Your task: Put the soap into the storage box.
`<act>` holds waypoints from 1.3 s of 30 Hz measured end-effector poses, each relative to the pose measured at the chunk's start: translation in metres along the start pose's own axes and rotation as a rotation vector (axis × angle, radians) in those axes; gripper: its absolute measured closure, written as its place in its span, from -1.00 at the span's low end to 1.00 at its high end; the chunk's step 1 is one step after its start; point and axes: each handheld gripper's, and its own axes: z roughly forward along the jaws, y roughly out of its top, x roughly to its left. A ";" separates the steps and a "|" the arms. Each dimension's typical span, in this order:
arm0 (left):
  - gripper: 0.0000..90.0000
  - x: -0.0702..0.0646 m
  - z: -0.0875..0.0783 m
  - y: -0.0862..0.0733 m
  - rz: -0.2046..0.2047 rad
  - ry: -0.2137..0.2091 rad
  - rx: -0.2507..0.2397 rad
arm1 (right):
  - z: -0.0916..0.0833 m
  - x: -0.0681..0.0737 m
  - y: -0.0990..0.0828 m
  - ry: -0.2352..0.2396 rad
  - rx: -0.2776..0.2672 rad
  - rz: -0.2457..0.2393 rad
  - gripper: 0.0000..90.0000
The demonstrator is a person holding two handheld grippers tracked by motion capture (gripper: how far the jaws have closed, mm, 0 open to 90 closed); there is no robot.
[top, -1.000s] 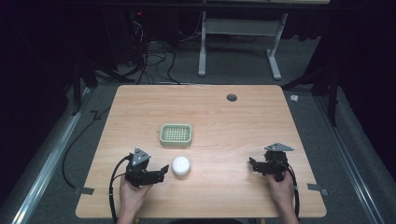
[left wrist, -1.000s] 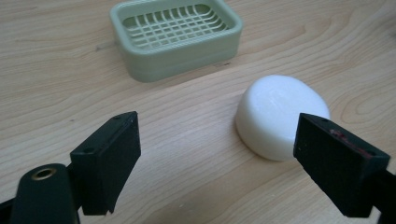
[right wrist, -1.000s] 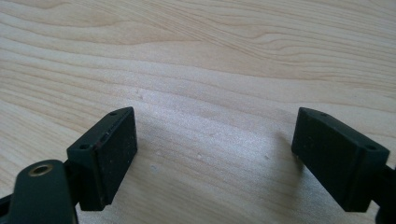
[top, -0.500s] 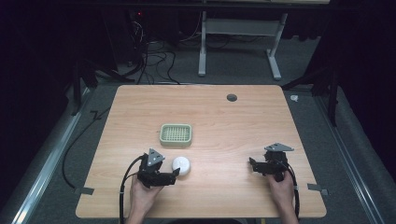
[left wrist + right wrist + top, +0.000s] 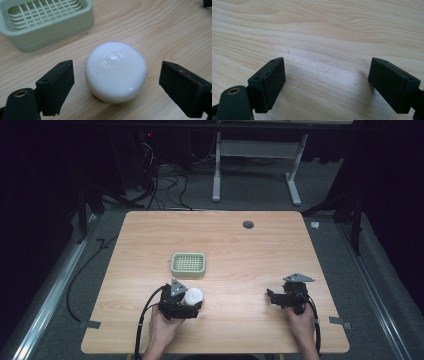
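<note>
On the left of the wooden desk [image 5: 235, 245], the person's left hand [image 5: 162, 327] holds the left gripper [image 5: 116, 82] low over the near part of the surface. Its jaws stand wide apart, one on each side of a round white bar of soap [image 5: 115, 71] that lies flat on the desk; neither jaw touches it, with a clear gap of wood showing on both sides. Just beyond the soap, toward the far-left in the left gripper view, sits a pale green soap dish [image 5: 45, 22] with a slatted grid top, near the soap but apart from it. Well to the right, the right hand [image 5: 302, 322] holds the right gripper [image 5: 327, 75] over bare wood, its jaws spread wide with nothing between them
</note>
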 end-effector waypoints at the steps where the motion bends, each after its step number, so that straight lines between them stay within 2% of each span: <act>1: -0.69 -0.001 0.002 0.000 -0.001 0.008 0.008 | 0.000 0.000 0.000 0.000 0.002 0.000 -0.66; 6: -0.69 -0.004 0.008 0.000 -0.004 0.007 0.019 | 0.000 0.000 0.000 0.000 0.002 0.000 -0.66; 7: -0.69 -0.005 0.011 0.001 0.003 0.023 0.018 | 0.000 0.000 0.000 0.000 0.002 -0.001 -0.66; 12: -0.68 -0.007 0.019 0.000 0.011 0.043 0.029 | 0.000 0.000 0.000 -0.001 0.002 -0.001 -0.66; 21: -0.66 -0.010 0.030 -0.003 0.018 0.057 0.049 | 0.000 0.000 0.000 0.000 0.001 -0.002 -0.66; 24: -0.65 -0.010 0.032 -0.003 0.012 0.058 0.047 | 0.000 0.000 0.000 0.000 0.001 -0.002 -0.66; 27: -0.58 -0.011 0.033 -0.004 0.021 0.077 0.040 | 0.000 0.000 0.000 0.000 0.001 -0.002 -0.66; 29: -0.56 -0.010 0.033 -0.005 0.010 0.074 0.040 | 0.000 0.000 0.000 0.000 0.001 -0.002 -0.66; 35: -0.49 -0.011 0.034 -0.005 0.006 0.086 0.028 | 0.000 0.000 0.000 0.000 0.001 -0.002 -0.66; 39: -0.46 -0.010 0.034 -0.005 0.008 0.080 0.028 | 0.000 0.000 0.000 -0.001 0.001 -0.001 -0.66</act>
